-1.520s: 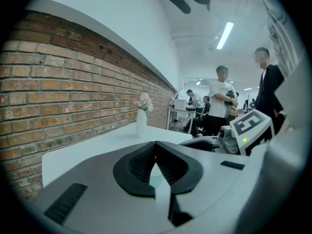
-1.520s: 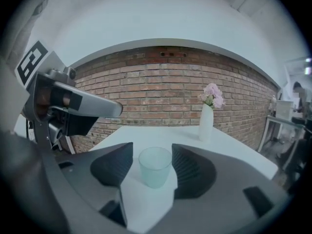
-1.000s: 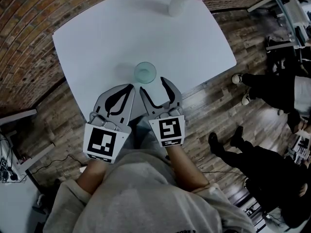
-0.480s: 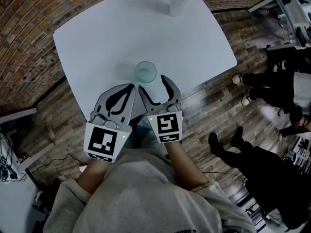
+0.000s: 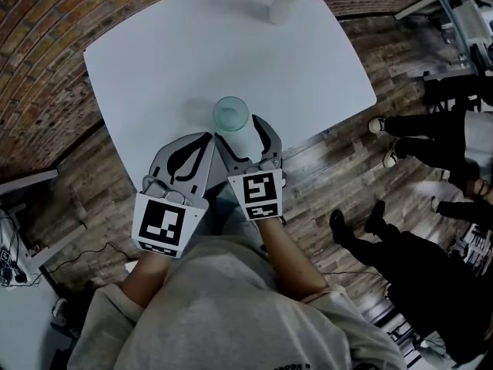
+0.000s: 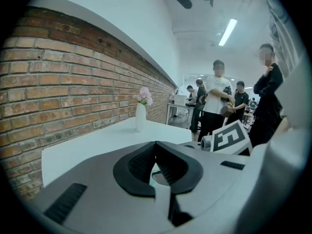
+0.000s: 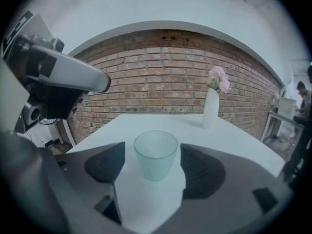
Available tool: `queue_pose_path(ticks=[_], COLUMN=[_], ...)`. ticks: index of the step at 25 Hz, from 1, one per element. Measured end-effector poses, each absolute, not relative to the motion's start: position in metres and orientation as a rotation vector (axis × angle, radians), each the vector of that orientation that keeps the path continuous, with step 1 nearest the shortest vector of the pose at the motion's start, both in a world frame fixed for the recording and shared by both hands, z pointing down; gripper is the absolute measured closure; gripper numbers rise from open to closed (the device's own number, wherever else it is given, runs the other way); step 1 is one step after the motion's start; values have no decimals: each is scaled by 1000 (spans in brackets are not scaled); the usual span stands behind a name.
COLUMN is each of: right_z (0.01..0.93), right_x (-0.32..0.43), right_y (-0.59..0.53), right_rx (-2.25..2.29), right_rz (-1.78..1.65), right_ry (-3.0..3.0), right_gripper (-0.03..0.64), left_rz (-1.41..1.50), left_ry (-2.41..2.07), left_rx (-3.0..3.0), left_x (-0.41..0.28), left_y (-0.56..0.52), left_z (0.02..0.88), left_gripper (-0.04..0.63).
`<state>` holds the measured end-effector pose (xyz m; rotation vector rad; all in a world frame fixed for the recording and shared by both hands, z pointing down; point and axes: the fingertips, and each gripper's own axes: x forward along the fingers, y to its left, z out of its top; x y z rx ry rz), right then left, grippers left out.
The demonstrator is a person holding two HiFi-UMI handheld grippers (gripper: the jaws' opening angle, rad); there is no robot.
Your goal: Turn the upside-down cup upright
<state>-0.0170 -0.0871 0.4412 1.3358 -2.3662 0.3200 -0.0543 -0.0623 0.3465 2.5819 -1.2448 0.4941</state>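
Note:
A pale green translucent cup [image 5: 230, 115] stands upright, mouth up, on the white table [image 5: 154, 52] near its front edge. My right gripper [image 5: 237, 131] is open. Its jaws have just been opening, and the cup [image 7: 155, 154] sits between and just beyond the black pads [image 7: 201, 171], with a gap on each side. My left gripper [image 5: 205, 139] is shut with nothing in it, resting at the table's edge just left of the cup. In the left gripper view the closed pads [image 6: 168, 165] hide most of the cup.
A white vase [image 5: 286, 0] with pink flowers stands at the table's far end. A brick wall runs along the left. Several people [image 5: 431, 145] stand on the wooden floor to the right, beside metal furniture [image 5: 454, 14].
The right gripper's jaws have spread wider and edged slightly toward the cup, which stays put. The left gripper has not moved. The people at right have shifted.

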Motion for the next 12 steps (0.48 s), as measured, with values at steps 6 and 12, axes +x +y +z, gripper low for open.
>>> queue_pose_path(ticks=[6,12], right_z=[451,460], right_x=[-19,-20], right_y=[-94,-101], right_rx=[1338,1342], right_rz=[341,361], right_ry=[-2348,-2337], right_gripper=[257,244], left_rz=[502,508], left_ry=[-1249,-1244], left_rx=[2573,2561], left_x=[-57,-58], left_y=[-63,-65], left_z=[350,352], left_gripper=[586,586])
